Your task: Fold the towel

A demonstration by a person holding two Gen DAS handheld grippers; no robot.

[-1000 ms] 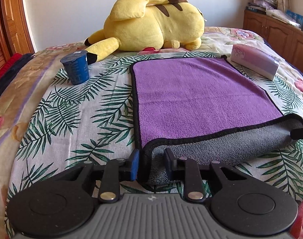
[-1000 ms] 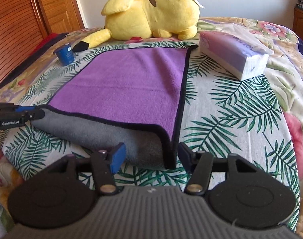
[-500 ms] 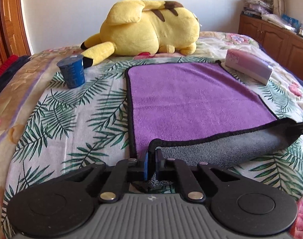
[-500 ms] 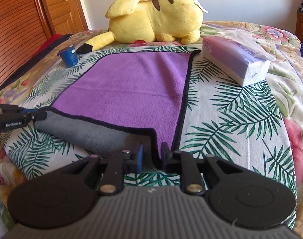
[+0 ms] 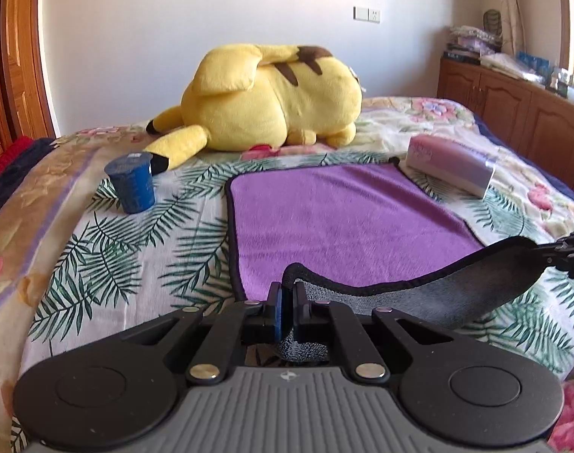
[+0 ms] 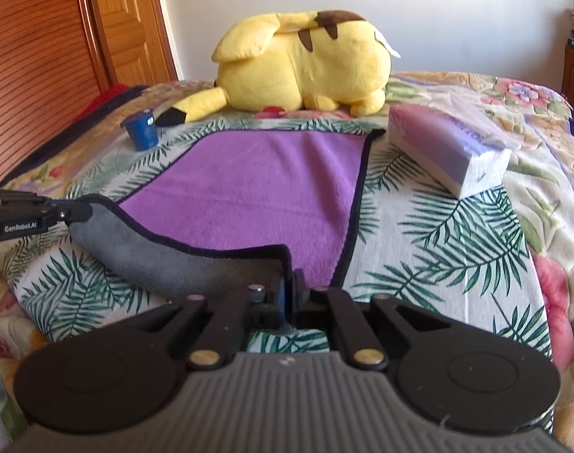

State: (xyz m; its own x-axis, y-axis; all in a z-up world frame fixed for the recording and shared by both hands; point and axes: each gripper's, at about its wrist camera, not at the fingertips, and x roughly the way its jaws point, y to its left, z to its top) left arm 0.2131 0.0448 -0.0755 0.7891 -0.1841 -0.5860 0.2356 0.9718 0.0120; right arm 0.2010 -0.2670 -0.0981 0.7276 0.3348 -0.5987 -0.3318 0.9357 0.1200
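Both tongs, left (image 5: pixel 287 304) and right (image 6: pixel 289 294), clamped on the purple towel's (image 5: pixel 347 219) near corners, lifted off the bed (image 5: pixel 109 249) so that edge can fold toward the plush (image 5: pixel 271 102).

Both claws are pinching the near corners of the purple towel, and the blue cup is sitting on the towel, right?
Not quite. The cup stands on the bedspread left of the towel, as the left wrist view shows. Both claws do pinch its near corners.
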